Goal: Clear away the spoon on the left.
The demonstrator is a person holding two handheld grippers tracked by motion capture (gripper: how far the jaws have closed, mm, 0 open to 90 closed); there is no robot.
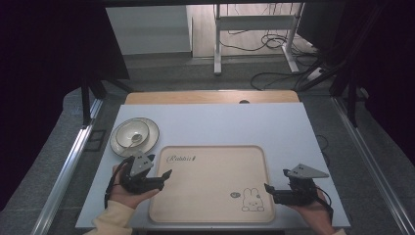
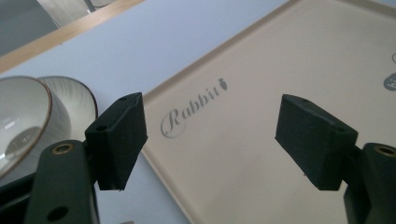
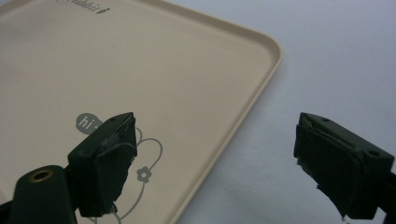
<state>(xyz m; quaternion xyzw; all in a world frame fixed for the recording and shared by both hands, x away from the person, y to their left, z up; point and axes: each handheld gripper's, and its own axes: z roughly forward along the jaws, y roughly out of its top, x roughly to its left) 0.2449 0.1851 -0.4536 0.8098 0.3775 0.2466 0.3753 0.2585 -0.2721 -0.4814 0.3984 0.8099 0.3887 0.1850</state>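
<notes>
Two claws: I have one in each hand, both low at the near edge of the table [image 1: 215,122], neither holding anything.
Left claw [image 1: 164,177]: jaws spread wide; nothing between them. Its tips hang over the left rim of the tray (seen along the jaws in the left gripper view [image 2: 210,140]).
Right claw [image 1: 268,188]: jaws spread as well, empty. In the right gripper view [image 3: 212,158] one jaw sits over the tray's inside, the other over bare table, so the tray's right rim runs between them.
Tray [image 1: 210,161]: beige, flat on the table, lying between my two claws. Its "Rabbit" lettering [image 2: 189,112] is just ahead of the left claw; the bunny drawing [image 1: 252,200] is just beside the right claw's tips.
Bowl [image 1: 132,133]: sits on a plate [image 1: 152,128], just beyond the left claw and slightly to its outer side, apart from the tray.
Spoon [image 1: 135,139]: lies in the bowl (too small for me to tell more).
Contact: I cannot tell whether either claw touches the tray rim.
</notes>
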